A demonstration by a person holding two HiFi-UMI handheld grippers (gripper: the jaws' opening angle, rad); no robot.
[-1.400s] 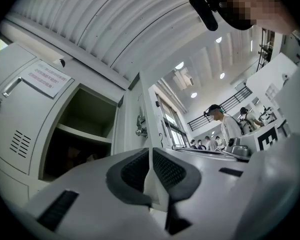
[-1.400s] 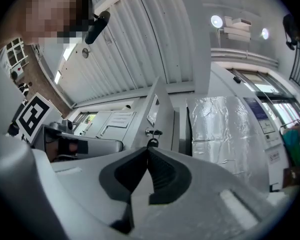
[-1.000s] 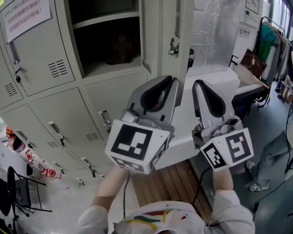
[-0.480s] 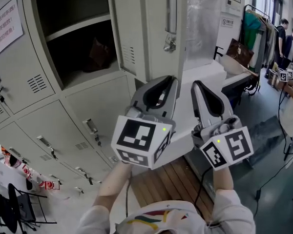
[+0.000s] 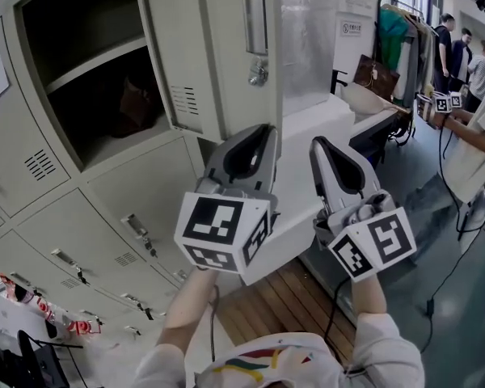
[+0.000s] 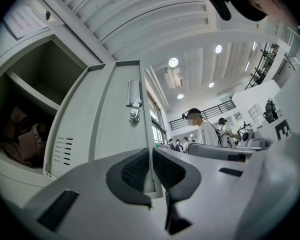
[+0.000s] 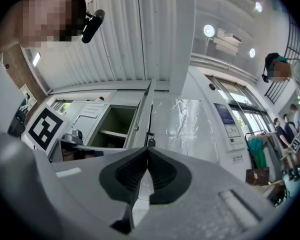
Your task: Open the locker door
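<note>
**Tools.** The left tool (image 5: 255, 129) is clenched: in the left gripper view (image 6: 150, 151) its pad tips meet and grip nothing. The right tool (image 5: 319, 141) is likewise clenched and empty, with its pads closed tip to tip in the right gripper view (image 7: 147, 149). Both are held side by side and pointing up, with the marker cubes (image 5: 222, 233) toward the person. Bare forearms (image 5: 186, 314) show below.

**Door.** The locker door (image 5: 218, 55) stands open, swung out toward the tools, with its lower edge just above the left tool's tip. Contact between them cannot be confirmed. The outer face carries a recessed handle (image 5: 255, 21) with a lock (image 5: 257, 73) below it and vent slots (image 5: 184, 99) lower left. In the left gripper view the door (image 6: 115, 119) fills the middle ground. The right gripper view shows it edge-on (image 7: 141, 116).

**Compartment.** The open compartment (image 5: 81, 23) lies left of the door. It has one shelf (image 5: 97, 61), and a brown bag (image 5: 137, 103) sits beneath it at the back.

**Surroundings.** Closed lockers (image 5: 137, 200) sit below and to the left. A panel under clear film (image 5: 307, 31) stands right of the door. A clothes rack (image 5: 400, 35) and several people (image 5: 469, 55) are well off to the right. Wooden flooring (image 5: 283, 297) lies beneath the tools.
</note>
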